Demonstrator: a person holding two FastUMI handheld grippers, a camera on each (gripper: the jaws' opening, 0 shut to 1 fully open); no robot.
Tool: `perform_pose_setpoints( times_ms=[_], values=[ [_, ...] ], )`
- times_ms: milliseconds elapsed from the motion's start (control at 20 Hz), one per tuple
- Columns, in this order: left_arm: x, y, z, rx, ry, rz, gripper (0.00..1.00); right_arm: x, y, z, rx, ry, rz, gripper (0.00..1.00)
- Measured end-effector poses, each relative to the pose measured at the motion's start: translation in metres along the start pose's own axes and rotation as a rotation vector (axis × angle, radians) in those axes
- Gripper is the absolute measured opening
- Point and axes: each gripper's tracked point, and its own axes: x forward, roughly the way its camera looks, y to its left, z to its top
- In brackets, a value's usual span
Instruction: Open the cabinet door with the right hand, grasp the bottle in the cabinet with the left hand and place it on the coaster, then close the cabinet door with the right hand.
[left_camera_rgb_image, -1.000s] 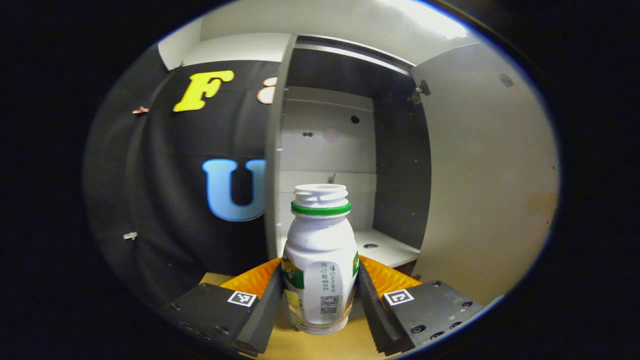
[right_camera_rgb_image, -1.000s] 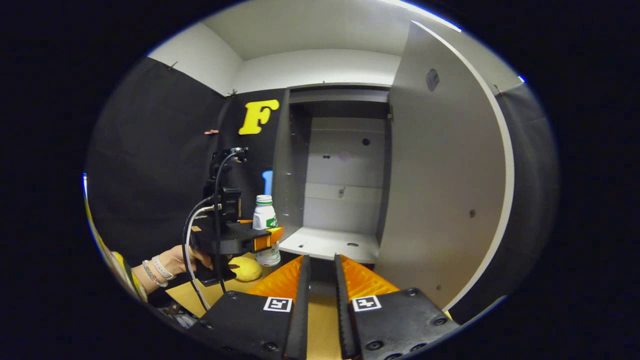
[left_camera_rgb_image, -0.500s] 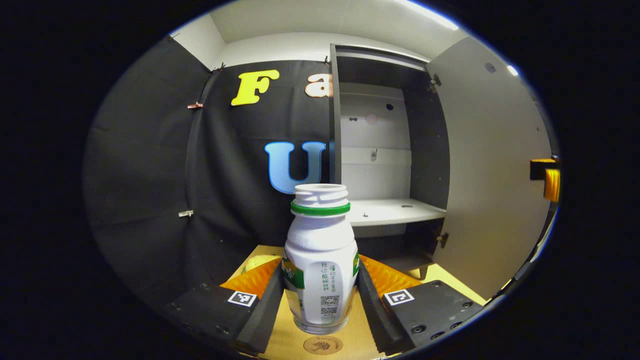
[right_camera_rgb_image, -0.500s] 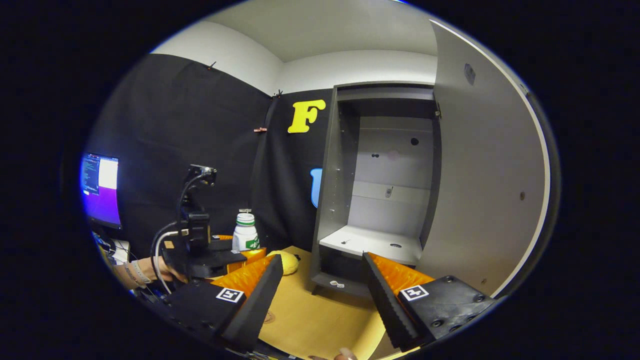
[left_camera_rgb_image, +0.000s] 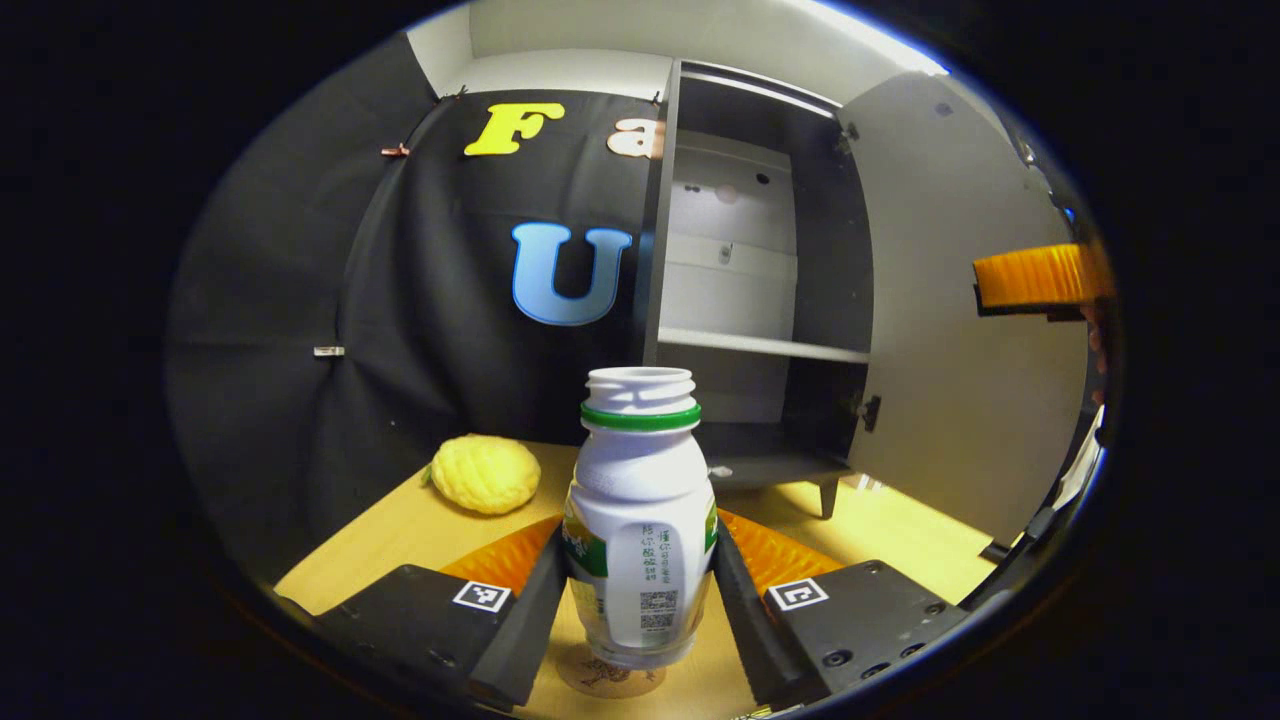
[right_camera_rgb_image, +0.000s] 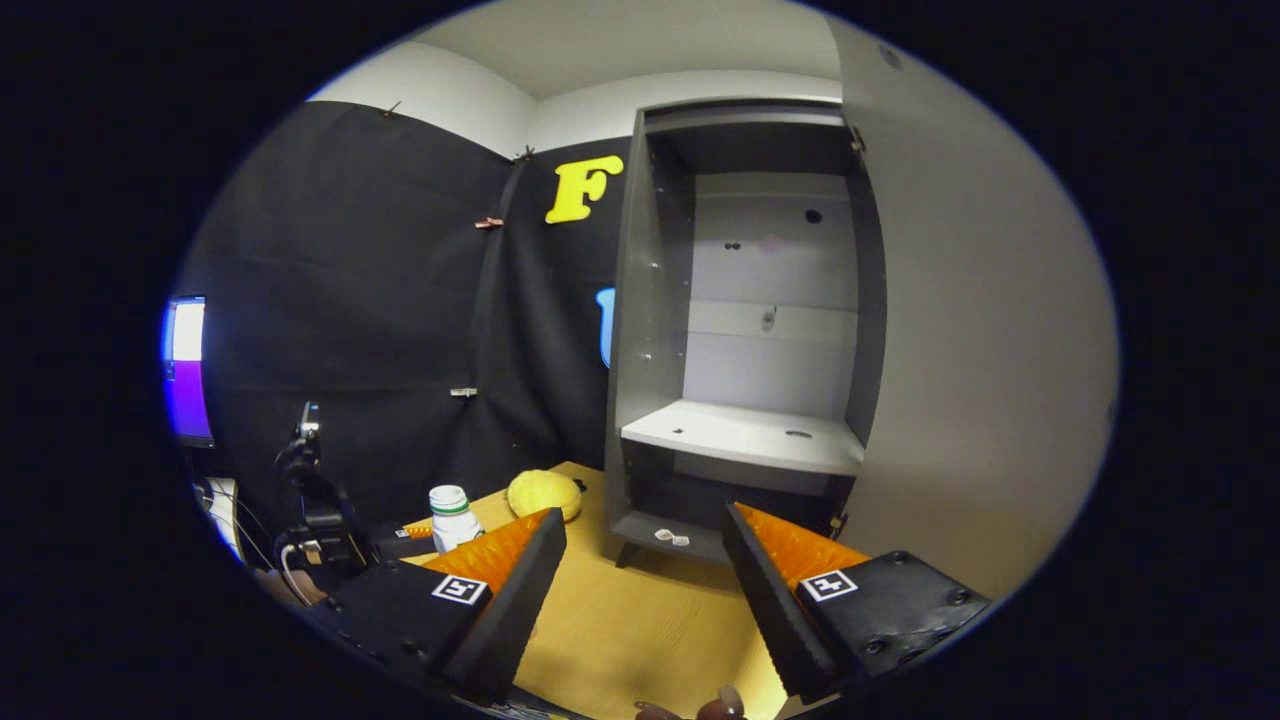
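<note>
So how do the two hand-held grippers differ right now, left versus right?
The left hand-held gripper is shut on the white plastic bottle with a green neck ring, both fingers pressing its sides; the right hand-held gripper is open and holds nothing. The left one sits low, with the bottle just over the round brown coaster on the wooden table; the right one faces the open grey cabinet. Both carry square printed markers.

Coaster (left_camera_rgb_image: 608, 678) mostly hidden under the bottle (left_camera_rgb_image: 640, 520), so I can't tell if the base touches it. Bottle label too small to make out. Other tongs (left_camera_rgb_image: 1040, 280) cut off at the left gripper view's edge; can't tell their gap.
</note>
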Motion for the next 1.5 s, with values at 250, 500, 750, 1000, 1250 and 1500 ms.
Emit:
perform_pose_setpoints(
  times_ms=[250,500,750,1000,1250,1500],
  values=[
    [0.014,0.005,-0.055,0.026,0.006,0.025,0.78,0.019,-0.005,-0.038,-0.026,0.038,-0.027,0.98],
    [0.020,0.006,-0.069,0.082,-0.036,0.037,0.79,0.025,0.006,-0.063,-0.045,0.081,-0.003,0.98],
    [0.021,0.007,-0.078,0.080,-0.030,0.036,0.80,0.029,0.002,-0.077,-0.033,0.128,-0.008,0.98],
    [0.009,0.009,-0.079,0.070,-0.019,0.037,0.79,0.030,-0.005,-0.075,-0.024,0.127,-0.026,0.98],
    [0.005,0.007,-0.086,0.081,-0.010,0.020,0.80,0.031,0.001,-0.079,-0.031,0.142,-0.020,0.98],
    [0.004,0.004,-0.080,0.054,-0.023,0.007,0.97,0.026,0.011,-0.077,-0.059,0.139,-0.012,0.98]
  ],
)
